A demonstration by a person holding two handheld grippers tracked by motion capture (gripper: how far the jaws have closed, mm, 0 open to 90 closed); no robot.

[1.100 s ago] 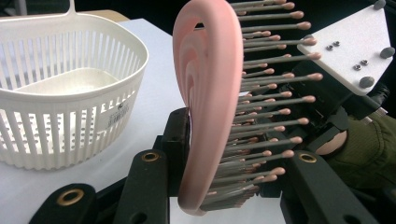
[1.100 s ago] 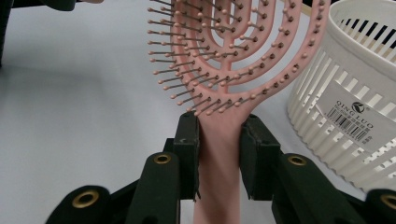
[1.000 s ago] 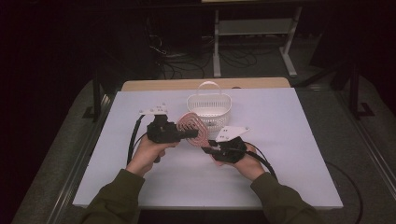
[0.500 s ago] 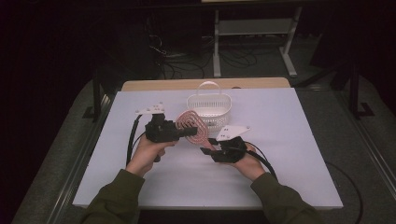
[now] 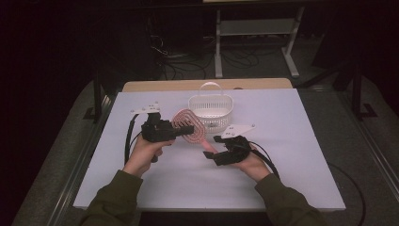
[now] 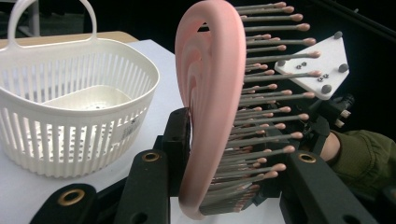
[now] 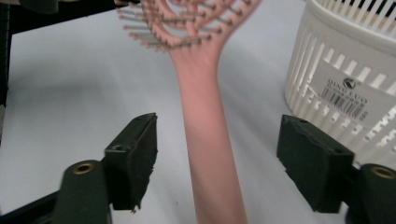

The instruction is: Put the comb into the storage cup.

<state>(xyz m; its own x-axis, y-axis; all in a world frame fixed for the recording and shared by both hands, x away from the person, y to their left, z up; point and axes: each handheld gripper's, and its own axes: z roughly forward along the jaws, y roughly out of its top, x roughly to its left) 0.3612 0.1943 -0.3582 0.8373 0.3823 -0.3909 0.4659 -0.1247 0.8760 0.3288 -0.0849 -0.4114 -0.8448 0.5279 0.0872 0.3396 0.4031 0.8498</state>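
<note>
A pink hairbrush (image 5: 190, 127) with grey, pink-tipped bristles is held up just in front of a white slotted basket (image 5: 209, 113). My left gripper (image 5: 181, 129) is shut on the brush head (image 6: 210, 93), one jaw against the pink frame and the other against the bristle tips. The brush handle (image 7: 205, 116) runs down toward my right gripper (image 5: 211, 148). That gripper (image 7: 219, 154) is open, with the handle between its jaws and a gap on both sides. In the left gripper view the right gripper (image 6: 327, 116) sits behind the bristles.
The basket (image 6: 70, 135) has a loop handle, holds nothing, and stands on the white table top (image 5: 291, 141) near the far edge. Its labelled wall (image 7: 345, 84) is close beside my right gripper's right jaw. Dark floor and cables lie beyond the table.
The right gripper has shifted slightly toward the person. The left gripper and the brush have stayed in about the same place.
</note>
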